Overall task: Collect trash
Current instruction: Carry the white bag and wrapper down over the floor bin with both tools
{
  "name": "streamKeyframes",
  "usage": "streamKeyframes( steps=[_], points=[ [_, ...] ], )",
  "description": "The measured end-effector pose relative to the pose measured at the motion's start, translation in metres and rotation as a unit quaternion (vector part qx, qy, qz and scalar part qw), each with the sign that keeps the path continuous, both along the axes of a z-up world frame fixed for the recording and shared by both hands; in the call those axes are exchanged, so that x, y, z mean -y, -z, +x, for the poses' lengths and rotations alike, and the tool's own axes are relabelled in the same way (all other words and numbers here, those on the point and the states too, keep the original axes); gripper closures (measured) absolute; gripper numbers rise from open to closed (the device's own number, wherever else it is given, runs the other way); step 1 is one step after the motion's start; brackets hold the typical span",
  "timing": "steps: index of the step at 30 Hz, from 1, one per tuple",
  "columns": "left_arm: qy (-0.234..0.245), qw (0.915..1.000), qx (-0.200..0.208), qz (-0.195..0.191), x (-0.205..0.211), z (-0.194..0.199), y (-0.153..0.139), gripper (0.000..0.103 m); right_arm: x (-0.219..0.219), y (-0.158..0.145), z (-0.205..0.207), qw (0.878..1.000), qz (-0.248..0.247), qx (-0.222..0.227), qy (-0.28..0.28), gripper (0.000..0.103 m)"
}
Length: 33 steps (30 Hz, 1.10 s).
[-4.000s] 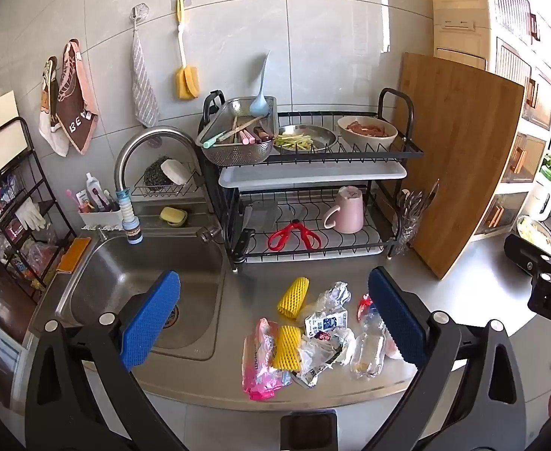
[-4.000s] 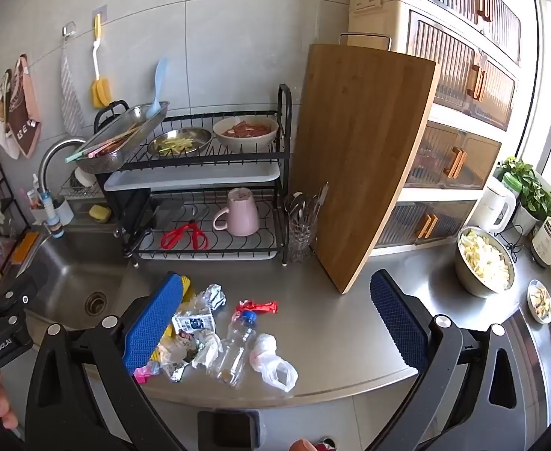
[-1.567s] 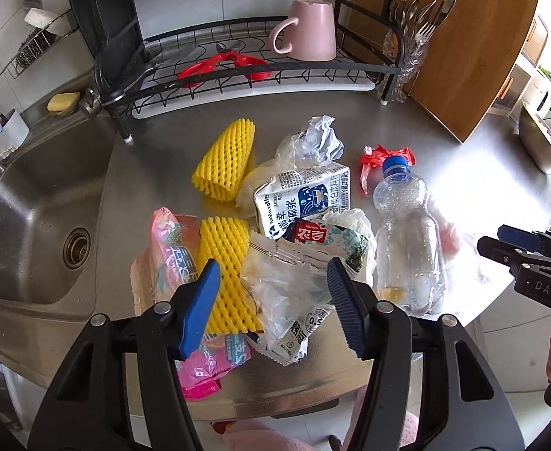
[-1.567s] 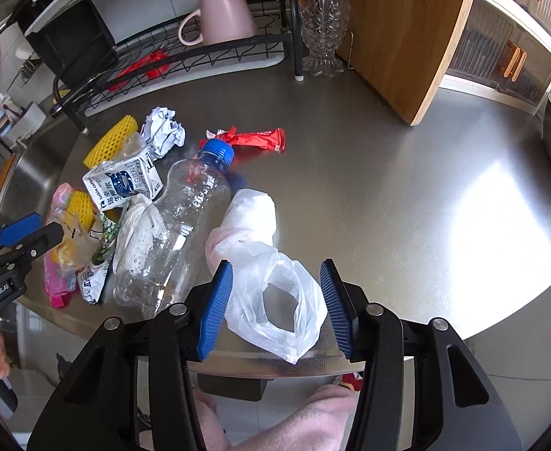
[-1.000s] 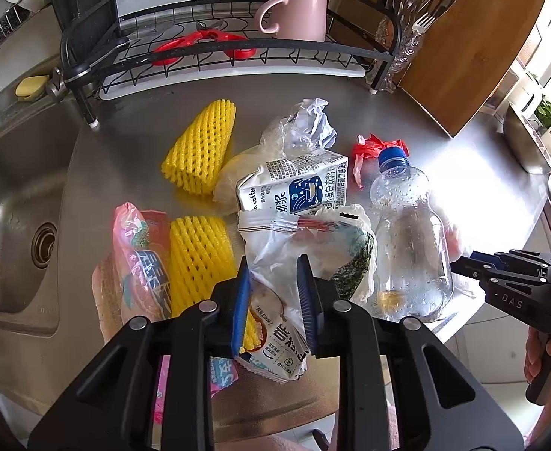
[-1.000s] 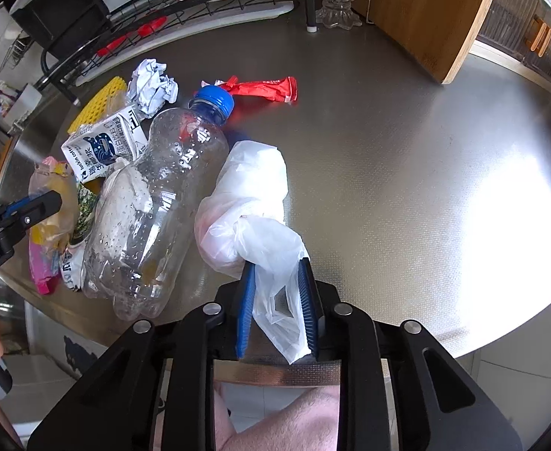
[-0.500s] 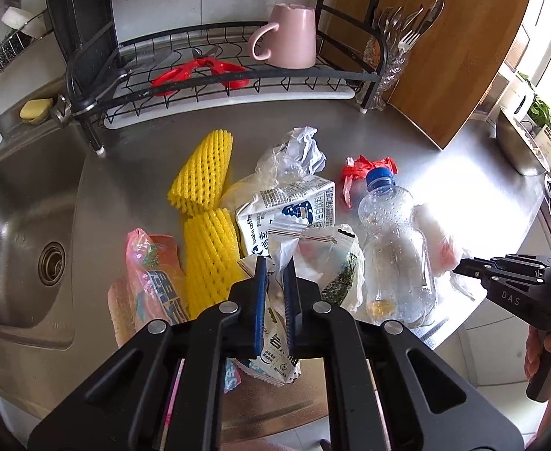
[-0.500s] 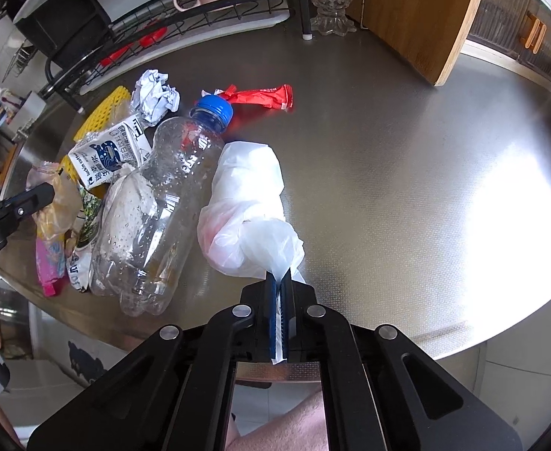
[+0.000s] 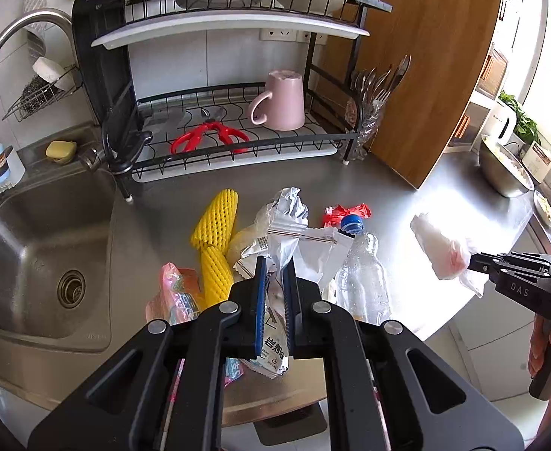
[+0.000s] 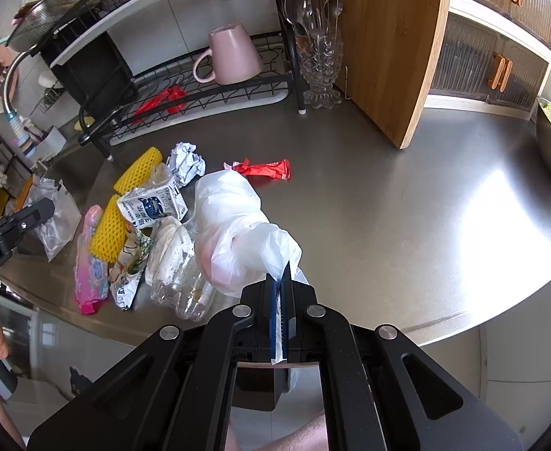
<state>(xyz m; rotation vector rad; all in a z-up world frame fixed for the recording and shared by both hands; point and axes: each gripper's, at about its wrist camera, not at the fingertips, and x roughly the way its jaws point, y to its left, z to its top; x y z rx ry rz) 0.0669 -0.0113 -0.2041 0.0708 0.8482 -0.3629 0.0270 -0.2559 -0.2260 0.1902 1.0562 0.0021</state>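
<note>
Trash in both hand-held grippers, the rest heaped on the bench.

Left hand-held gripper, low centre of its own view: jaws just closing, now clamped on a crumpled clear zip bag, raised above the heap. Right hand-held gripper, low centre of its view: jaws pressed together on the thin tail of a white plastic bag, bulging, pinkish inside, apparently clear of the bench.

Just beyond, left of centre in the right wrist view:
- clear plastic bottle with a blue cap, lying on its side, partly behind the white bag
- printed milk carton beside it
- two yellow foam nets, one behind the other
- pink packet near the bench's front edge
- ball of crumpled paper and a red wrapper at the back of the heap

Farther back, upper middle: black dish rack with an upturned pink mug and red scissors. Sink at left, wooden cutting board leaning at upper right.
</note>
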Motion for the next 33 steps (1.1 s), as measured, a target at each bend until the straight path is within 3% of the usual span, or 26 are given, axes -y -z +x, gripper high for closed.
streamKeyframes(
  steps=[7,17,23,33],
  points=[
    [0.001,0.9999,0.012,0.001,-0.006,-0.035,-0.014,0.096,-0.017,-0.023,-0.028,0.999,0.005,0.016,-0.029,0.1],
    [-0.008,0.9995,-0.029,-0.006,-0.022,-0.093,0.01,0.095,-0.047,-0.02,-0.073,0.995,0.038,-0.009,-0.089,0.1],
    [-0.006,0.9973,-0.071,-0.014,-0.03,-0.121,0.047,0.095,-0.065,0.014,-0.093,0.989,0.055,-0.066,-0.12,0.1],
    [0.002,0.9872,-0.159,-0.012,-0.028,-0.136,0.144,0.095,-0.093,0.099,-0.104,0.98,0.04,-0.134,-0.138,0.1]
  ],
)
